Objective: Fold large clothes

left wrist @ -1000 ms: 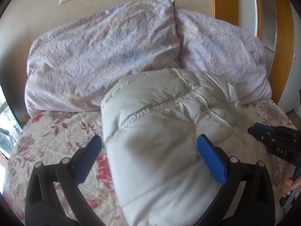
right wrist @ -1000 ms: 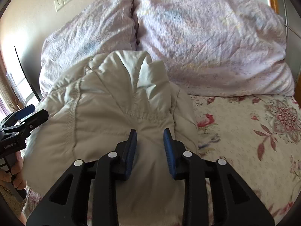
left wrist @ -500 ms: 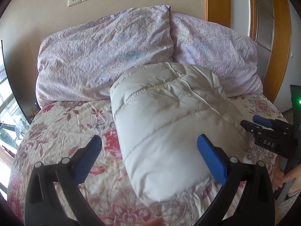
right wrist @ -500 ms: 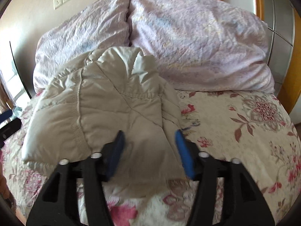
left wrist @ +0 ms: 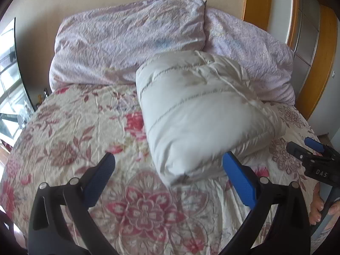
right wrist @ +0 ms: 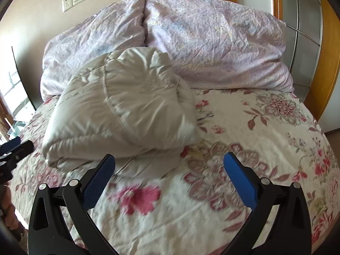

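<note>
While the white puffy jacket [right wrist: 119, 114] lies folded into a thick bundle near the head of the bed [right wrist: 255, 140], its far end touching the lilac pillows [right wrist: 212, 42], both claws are off it. The right gripper [right wrist: 169, 170] has just been opening and now stands spread wide with only the near edge of the bundle and the floral sheet showing between its pads, and the left gripper [left wrist: 167, 170] is spread wide as well, holding nothing. The likely trouble is the padding: with nothing pressing it, such springy fill may puff up and let the top layer slide open.
</note>
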Motion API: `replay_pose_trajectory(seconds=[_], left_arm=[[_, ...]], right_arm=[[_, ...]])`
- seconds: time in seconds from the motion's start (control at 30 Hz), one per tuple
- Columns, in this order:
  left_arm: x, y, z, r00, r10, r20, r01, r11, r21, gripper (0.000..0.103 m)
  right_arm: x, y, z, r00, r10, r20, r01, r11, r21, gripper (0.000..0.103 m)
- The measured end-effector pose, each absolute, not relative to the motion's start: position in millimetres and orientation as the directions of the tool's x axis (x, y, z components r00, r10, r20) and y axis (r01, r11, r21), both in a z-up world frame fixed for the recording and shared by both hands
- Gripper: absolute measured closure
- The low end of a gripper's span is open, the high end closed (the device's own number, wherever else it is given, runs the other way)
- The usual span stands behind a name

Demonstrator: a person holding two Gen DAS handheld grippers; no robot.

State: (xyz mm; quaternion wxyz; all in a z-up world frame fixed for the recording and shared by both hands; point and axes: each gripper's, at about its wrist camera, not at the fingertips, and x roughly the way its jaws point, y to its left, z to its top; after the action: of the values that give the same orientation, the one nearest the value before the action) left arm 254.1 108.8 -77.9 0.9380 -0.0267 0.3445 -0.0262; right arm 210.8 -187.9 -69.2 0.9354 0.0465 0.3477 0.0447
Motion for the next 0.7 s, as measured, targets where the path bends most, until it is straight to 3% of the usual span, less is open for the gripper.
replay_pose_trajectory(seconds=[0.47,0.7], left_arm=[[227,98,-101,0.686,-0.067,-0.724,0.045,0.998,-0.049,0.002],[226,86,-96,0.65,-0.108,-0.753,0.083,0.994,-0.071,0.002]], right_arm=[[185,-176,-85,0.651,0.143,-0.745,-0.048,0.988,0.148,0.001],[180,-173,-70,0.648,0.121,-0.751,-0.054,0.992,0.114,0.001]])
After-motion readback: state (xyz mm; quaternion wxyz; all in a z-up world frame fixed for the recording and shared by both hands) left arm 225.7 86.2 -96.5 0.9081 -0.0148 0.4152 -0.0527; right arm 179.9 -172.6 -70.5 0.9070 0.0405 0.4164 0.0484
